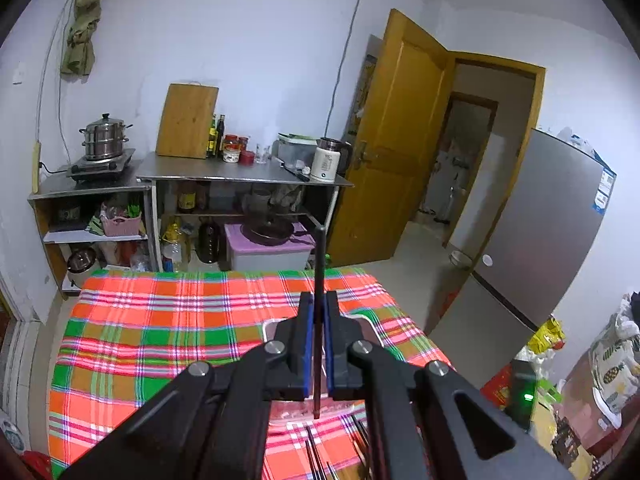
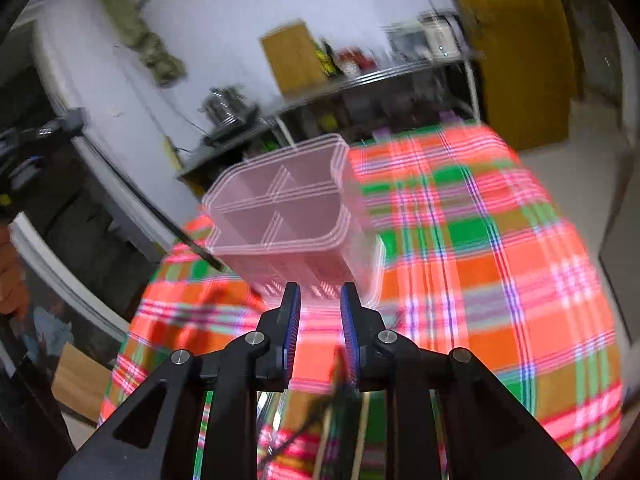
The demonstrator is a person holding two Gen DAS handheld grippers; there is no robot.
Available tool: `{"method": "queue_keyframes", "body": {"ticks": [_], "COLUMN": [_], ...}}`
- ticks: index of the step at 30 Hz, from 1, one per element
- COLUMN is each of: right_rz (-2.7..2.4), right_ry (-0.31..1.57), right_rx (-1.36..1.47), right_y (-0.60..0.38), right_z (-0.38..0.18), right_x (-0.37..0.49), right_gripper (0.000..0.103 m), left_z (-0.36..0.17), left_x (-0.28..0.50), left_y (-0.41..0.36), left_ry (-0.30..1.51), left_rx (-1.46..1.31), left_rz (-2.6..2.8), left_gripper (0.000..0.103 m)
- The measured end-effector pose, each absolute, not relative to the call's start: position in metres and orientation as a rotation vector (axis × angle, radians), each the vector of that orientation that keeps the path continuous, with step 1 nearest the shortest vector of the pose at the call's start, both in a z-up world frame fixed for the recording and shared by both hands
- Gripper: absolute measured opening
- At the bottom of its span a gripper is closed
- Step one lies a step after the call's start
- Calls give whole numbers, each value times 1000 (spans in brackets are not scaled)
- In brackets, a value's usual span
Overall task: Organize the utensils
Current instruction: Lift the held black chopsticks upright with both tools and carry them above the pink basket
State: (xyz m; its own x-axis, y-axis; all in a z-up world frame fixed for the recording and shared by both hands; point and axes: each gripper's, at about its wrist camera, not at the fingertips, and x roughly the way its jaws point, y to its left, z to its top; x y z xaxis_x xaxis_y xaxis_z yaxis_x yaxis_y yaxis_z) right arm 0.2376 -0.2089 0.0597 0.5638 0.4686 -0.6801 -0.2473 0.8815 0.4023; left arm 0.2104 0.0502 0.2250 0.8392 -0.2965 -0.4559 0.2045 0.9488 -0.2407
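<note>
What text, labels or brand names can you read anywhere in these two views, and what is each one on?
Nothing can be read for certain.
Blue-and-white stickers on the refrigerator: too small to read.
Print on the white electric kettle: blurred, unreadable.
Labels on the sauce bottles and red jars: too small.
Yellow packet by the fridge: no legible print.
Right wrist view: motion-blurred; the pink utensil holder bears no visible text.

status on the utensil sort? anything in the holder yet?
Done: nothing visible; the pink divided holder looks empty in the blurred right view. In hand: left gripper is shut on one dark chopstick, held upright. Right gripper is open, nothing between its pads. Left: more chopsticks lie on the plaid cloth.
</note>
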Motion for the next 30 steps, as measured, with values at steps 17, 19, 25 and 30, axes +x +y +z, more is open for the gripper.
{"method": "queue_keyframes", "body": {"ticks": [17, 19, 25, 30], "right_rz": [308, 293, 271, 283], "right_ry": [1111, 1109, 1102, 1061], "right_rx": [323, 319, 297, 304], "right_y": [-207, -206, -201, -208], "right_z": [-16, -17, -18, -2], "right_x": [281, 283, 286, 277], "right_gripper": [13, 12, 5, 5], "left_z": [186, 184, 181, 183], "left_x": [201, 201, 202, 202], "left_y": [43, 45, 47, 48], "left_ry": [565, 566, 573, 571], "left_rx": [-188, -193, -198, -192], "left_rz": [-323, -325, -328, -328], "left_gripper": [5, 5, 5, 5]}}
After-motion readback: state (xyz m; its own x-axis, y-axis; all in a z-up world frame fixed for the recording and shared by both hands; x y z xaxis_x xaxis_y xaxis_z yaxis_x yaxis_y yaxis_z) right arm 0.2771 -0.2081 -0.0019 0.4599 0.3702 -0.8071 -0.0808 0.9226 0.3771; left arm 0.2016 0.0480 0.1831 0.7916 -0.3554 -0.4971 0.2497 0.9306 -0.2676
